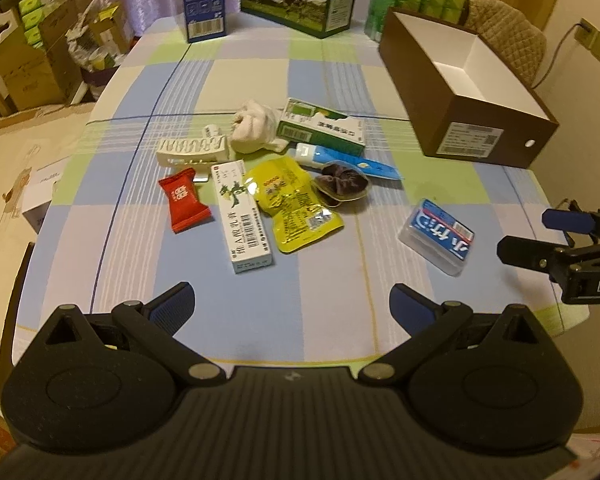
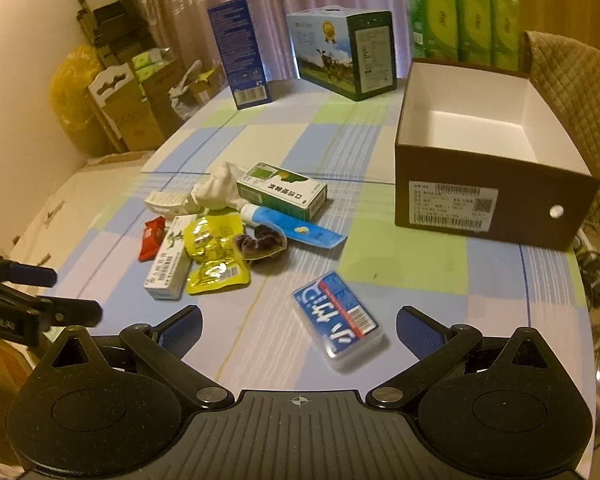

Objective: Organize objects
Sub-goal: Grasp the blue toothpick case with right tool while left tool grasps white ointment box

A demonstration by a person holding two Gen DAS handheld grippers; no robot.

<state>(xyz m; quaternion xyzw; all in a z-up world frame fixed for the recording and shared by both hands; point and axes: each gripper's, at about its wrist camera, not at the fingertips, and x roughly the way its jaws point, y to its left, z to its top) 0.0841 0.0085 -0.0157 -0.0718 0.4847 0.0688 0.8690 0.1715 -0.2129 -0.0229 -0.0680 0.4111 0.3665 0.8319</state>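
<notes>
Small items lie clustered mid-table: a red candy packet, a long white ointment box, a yellow snack pouch, a dark scrunchie, a blue tube, a green medicine box, a white cloth and a cream hair clip. A blue-labelled clear case lies apart, just ahead of my right gripper, which is open and empty. My left gripper is open and empty too, short of the pile. An empty brown box stands at the right.
Tall cartons stand along the table's far edge: a blue one, a cow-print one and green tissue packs. A quilted chair back rises behind the brown box. Cardboard boxes crowd the floor at left.
</notes>
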